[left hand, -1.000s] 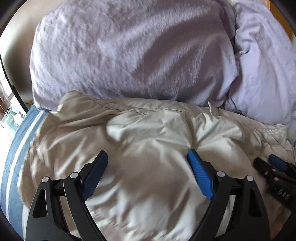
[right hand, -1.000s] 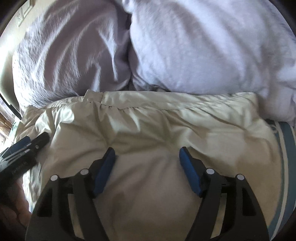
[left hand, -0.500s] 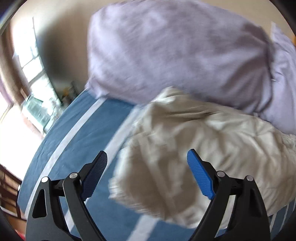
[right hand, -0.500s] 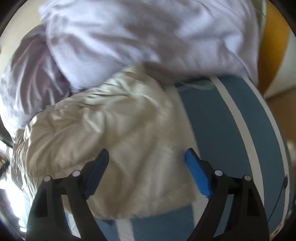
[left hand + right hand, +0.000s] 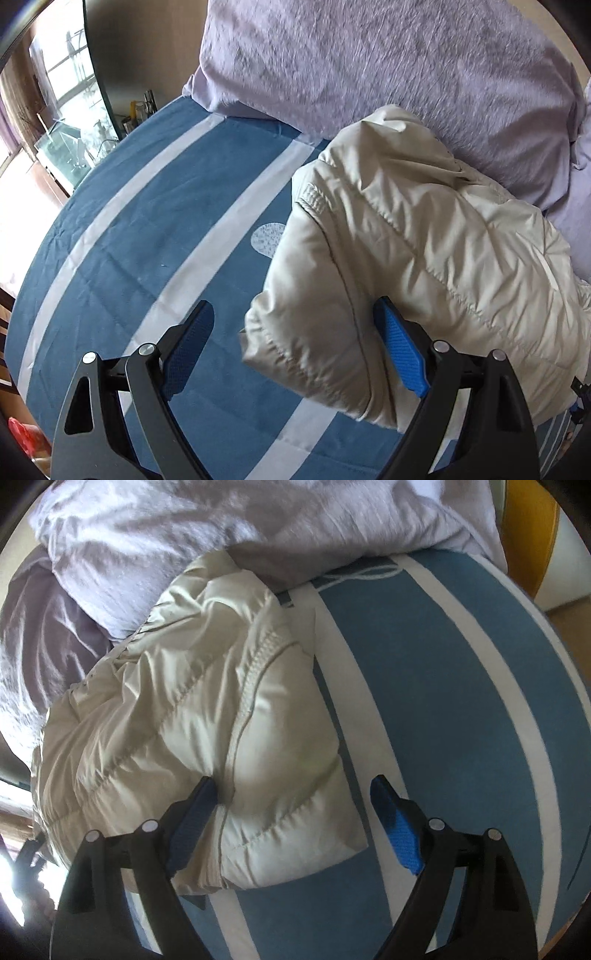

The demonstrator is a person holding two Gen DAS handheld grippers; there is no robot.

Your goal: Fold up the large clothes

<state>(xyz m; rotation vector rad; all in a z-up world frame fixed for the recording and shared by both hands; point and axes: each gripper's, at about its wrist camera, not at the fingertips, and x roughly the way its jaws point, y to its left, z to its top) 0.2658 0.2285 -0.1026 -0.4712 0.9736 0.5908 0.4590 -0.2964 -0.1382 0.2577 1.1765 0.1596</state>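
Note:
A cream quilted puffer jacket (image 5: pixel 424 236) lies folded in a bundle on the blue bed sheet with white stripes (image 5: pixel 147 206), its far edge against the pillows. My left gripper (image 5: pixel 295 343) is open and empty, over the bundle's near left corner. The jacket also shows in the right wrist view (image 5: pixel 192 716). My right gripper (image 5: pixel 291 819) is open and empty, over the bundle's near right corner, with its left pad (image 5: pixel 192 823) touching the fabric.
Lilac pillows (image 5: pixel 388 62) lie behind the jacket, also in the right wrist view (image 5: pixel 229 520). A window and a shelf of small items (image 5: pixel 74 140) stand beyond the bed's left side. A yellow panel (image 5: pixel 528 528) is at the bed's right.
Both grippers have pulled back from over the jacket's middle and swung outward, the left to its left side, the right to its right side. The blue sheet has come into view.

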